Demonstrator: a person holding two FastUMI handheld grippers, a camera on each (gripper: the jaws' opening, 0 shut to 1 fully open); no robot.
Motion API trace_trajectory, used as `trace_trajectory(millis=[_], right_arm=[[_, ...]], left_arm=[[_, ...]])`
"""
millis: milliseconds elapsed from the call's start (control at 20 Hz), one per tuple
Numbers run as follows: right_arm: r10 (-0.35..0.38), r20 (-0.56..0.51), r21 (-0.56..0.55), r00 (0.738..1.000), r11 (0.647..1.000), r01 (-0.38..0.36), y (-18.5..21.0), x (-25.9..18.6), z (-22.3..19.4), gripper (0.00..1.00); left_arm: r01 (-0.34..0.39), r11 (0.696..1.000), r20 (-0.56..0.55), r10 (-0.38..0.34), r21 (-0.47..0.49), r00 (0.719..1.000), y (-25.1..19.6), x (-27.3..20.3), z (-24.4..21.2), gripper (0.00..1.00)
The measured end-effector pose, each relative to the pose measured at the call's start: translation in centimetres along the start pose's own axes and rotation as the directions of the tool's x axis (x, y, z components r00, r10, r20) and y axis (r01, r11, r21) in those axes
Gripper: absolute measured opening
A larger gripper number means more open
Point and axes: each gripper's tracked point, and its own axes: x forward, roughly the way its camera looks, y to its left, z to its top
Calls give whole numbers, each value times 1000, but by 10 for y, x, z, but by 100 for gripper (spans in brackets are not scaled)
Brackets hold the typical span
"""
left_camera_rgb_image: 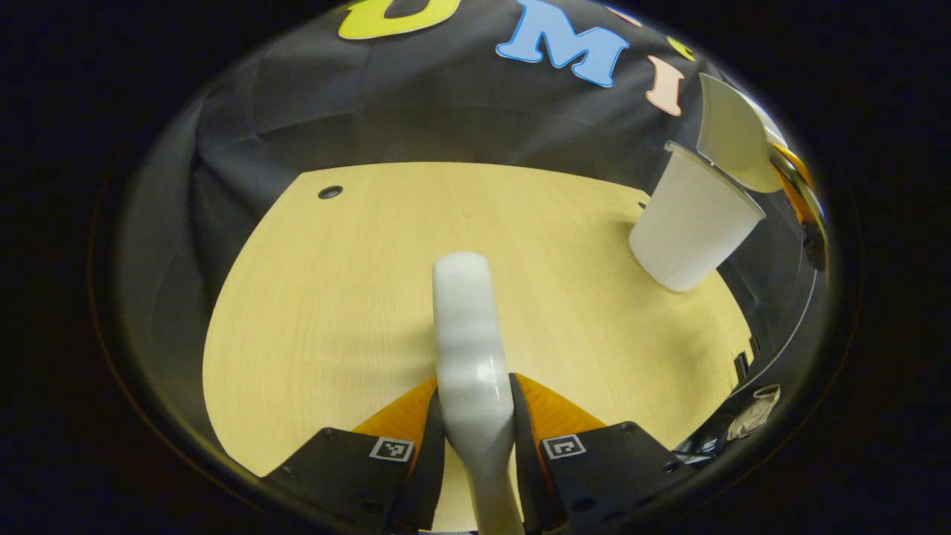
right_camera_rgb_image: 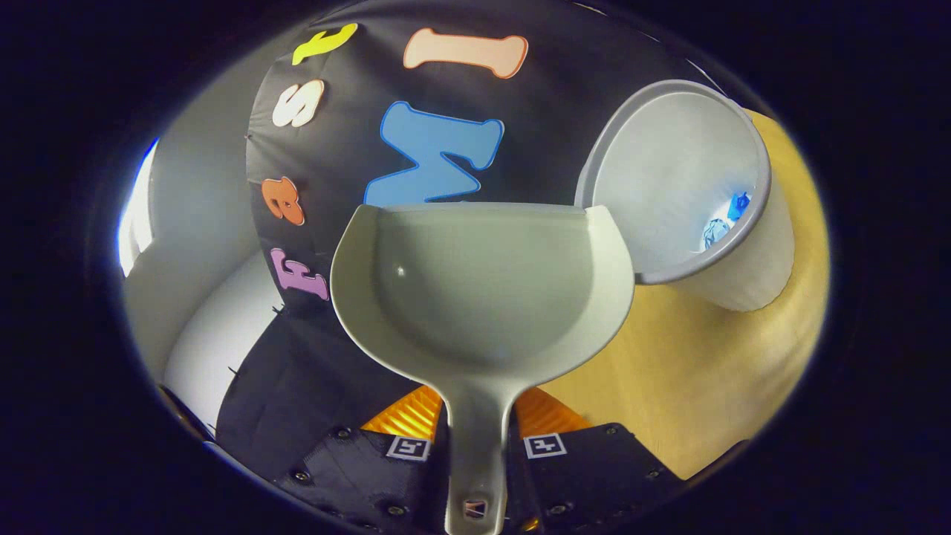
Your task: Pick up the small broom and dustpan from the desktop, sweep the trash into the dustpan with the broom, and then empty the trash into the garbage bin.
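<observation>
In the left gripper view my left gripper [left_camera_rgb_image: 475, 446] is shut on the white broom handle [left_camera_rgb_image: 468, 334], which points forward over the wooden desktop [left_camera_rgb_image: 334, 297]. The white garbage bin [left_camera_rgb_image: 691, 223] stands at the right, with the pale dustpan [left_camera_rgb_image: 732, 134] and the other gripper held above its rim. In the right gripper view my right gripper [right_camera_rgb_image: 475, 446] is shut on the dustpan's handle [right_camera_rgb_image: 475, 453]. The dustpan's scoop [right_camera_rgb_image: 483, 290] is raised, and its inside looks bare. The bin [right_camera_rgb_image: 683, 186] sits just to its right, with blue and clear scraps [right_camera_rgb_image: 724, 219] inside.
A small dark hole [left_camera_rgb_image: 330, 192] sits near the desktop's far left corner. The desktop's right edge [left_camera_rgb_image: 743, 349] runs close behind the bin. A crumpled clear scrap [left_camera_rgb_image: 758, 412] lies beyond that edge at the lower right.
</observation>
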Motion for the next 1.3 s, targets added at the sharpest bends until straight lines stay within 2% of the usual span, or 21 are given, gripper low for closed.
trace_trajectory(millis=[100,200,350,500,600,800,900,1000,1050,1250,1300], right_arm=[[-82,-22,-107,996,991,79,-12,5,-23,31],[-154,-37,-208,987,968,143,-21,8,-44,31],[-254,-36,-322,967,918,229,-39,20,-70,31],[-363,-16,-417,932,849,324,-67,27,-90,31],[-439,2,-468,898,794,389,-86,29,-106,31],[-600,9,-543,800,669,508,-138,26,-143,31],[-656,0,-567,755,622,541,-164,23,-163,31],[-699,-6,-583,715,583,566,-178,20,-176,31],[-717,-13,-589,697,569,575,-185,19,-182,32],[-768,-35,-587,639,534,609,-200,13,-196,31],[-781,-37,-593,623,519,616,-204,12,-198,32]], left_arm=[[-9,1000,-12,9,-4,1000,6,-3,-7,46],[-20,1000,-25,20,0,999,13,-6,-13,46],[-21,1000,-44,21,-8,999,21,-10,-21,46],[-23,1000,-57,22,-14,998,33,-11,-23,46],[-18,1000,-68,17,-19,998,41,-8,-25,46],[-15,1000,-100,13,-24,995,55,6,-33,46],[-10,1000,-108,7,-20,994,59,14,-27,46],[-12,1000,-110,11,-11,994,62,24,-16,48],[-16,1000,-111,15,-5,994,58,30,-13,46],[-17,1000,-131,17,2,991,54,41,-17,51],[-24,1000,-136,25,9,990,52,44,-19,46]])
